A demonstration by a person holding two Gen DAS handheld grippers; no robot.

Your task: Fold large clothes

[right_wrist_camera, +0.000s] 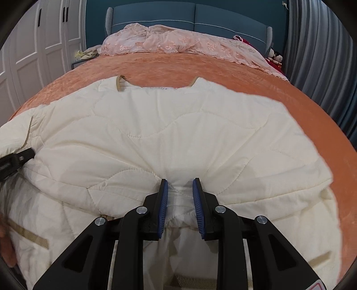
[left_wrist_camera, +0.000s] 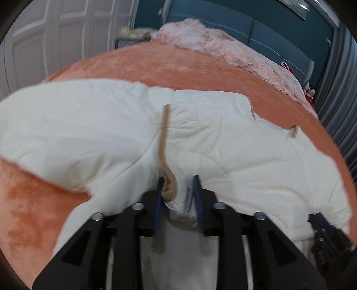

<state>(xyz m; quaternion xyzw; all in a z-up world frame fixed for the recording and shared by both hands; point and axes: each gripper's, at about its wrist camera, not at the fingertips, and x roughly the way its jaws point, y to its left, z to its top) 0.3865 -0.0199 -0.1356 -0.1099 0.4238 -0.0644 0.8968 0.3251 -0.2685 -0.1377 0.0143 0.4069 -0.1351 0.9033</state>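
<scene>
A cream quilted jacket (right_wrist_camera: 169, 125) with tan trim lies spread on the orange bed cover (right_wrist_camera: 169, 67), collar toward the headboard. My right gripper (right_wrist_camera: 179, 185) is shut on a bunched fold of the jacket's hem at its near edge. My left gripper (left_wrist_camera: 178, 183) is shut on a gathered part of the jacket (left_wrist_camera: 223, 138) beside the tan-edged front opening (left_wrist_camera: 165, 133). The left gripper also shows at the left edge of the right wrist view (right_wrist_camera: 17, 159). Part of the right gripper shows at the lower right of the left wrist view (left_wrist_camera: 328, 234).
A pink lace cover (right_wrist_camera: 169, 42) lies bunched at the head of the bed before a blue headboard (right_wrist_camera: 194, 15). White wardrobe doors (right_wrist_camera: 33, 49) stand left, grey curtains (right_wrist_camera: 319, 55) right. Small dolls (right_wrist_camera: 275, 58) sit at the far right bed corner.
</scene>
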